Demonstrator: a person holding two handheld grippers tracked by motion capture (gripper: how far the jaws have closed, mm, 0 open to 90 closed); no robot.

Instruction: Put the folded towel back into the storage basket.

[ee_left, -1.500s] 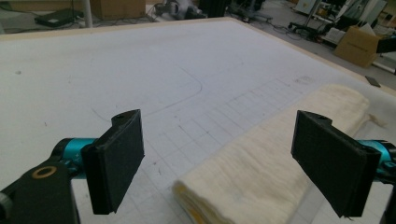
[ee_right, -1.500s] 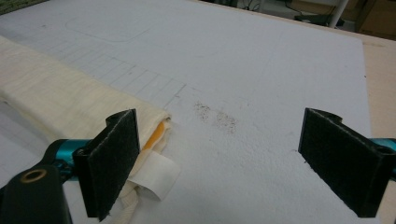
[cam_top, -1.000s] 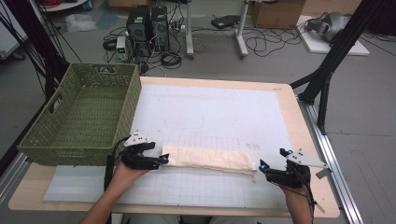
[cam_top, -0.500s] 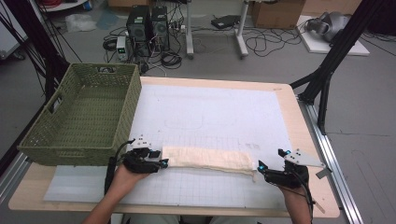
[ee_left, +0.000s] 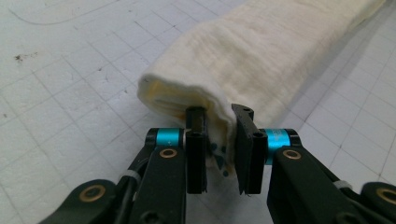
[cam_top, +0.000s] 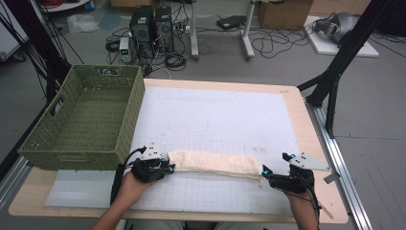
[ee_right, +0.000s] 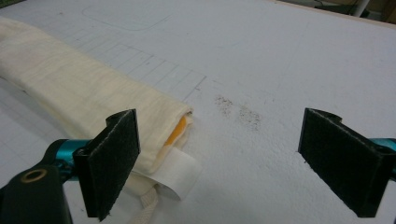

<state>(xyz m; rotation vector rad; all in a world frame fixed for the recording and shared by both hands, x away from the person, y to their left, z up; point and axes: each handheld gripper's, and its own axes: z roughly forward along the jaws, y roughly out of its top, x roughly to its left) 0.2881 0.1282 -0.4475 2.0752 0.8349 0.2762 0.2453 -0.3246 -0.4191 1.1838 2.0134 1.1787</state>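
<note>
A long folded cream cloth (cam_top: 215,163) lies across the white gridded mat (cam_top: 230,115) near the table's front edge. My left gripper (cam_top: 167,167) is at the cloth's left end. In the left gripper view its jaws (ee_left: 219,116) are shut on a fold of the cloth (ee_left: 261,51). My right gripper (cam_top: 274,165) sits at the cloth's right end, wide open. In the right gripper view (ee_right: 229,158) the cloth's end (ee_right: 79,88) lies just beside the left jaw, with a white label (ee_right: 175,172) sticking out, and bare mat between the jaws.
A green woven basket (cam_top: 72,153) stands on the table's left side, close behind my left gripper. The wooden table edge (cam_top: 306,124) runs along the right. A few dark specks (ee_right: 243,112) mark the mat.
Both hands have shifted slightly toward the near edge. The cloth lies in the same place.
</note>
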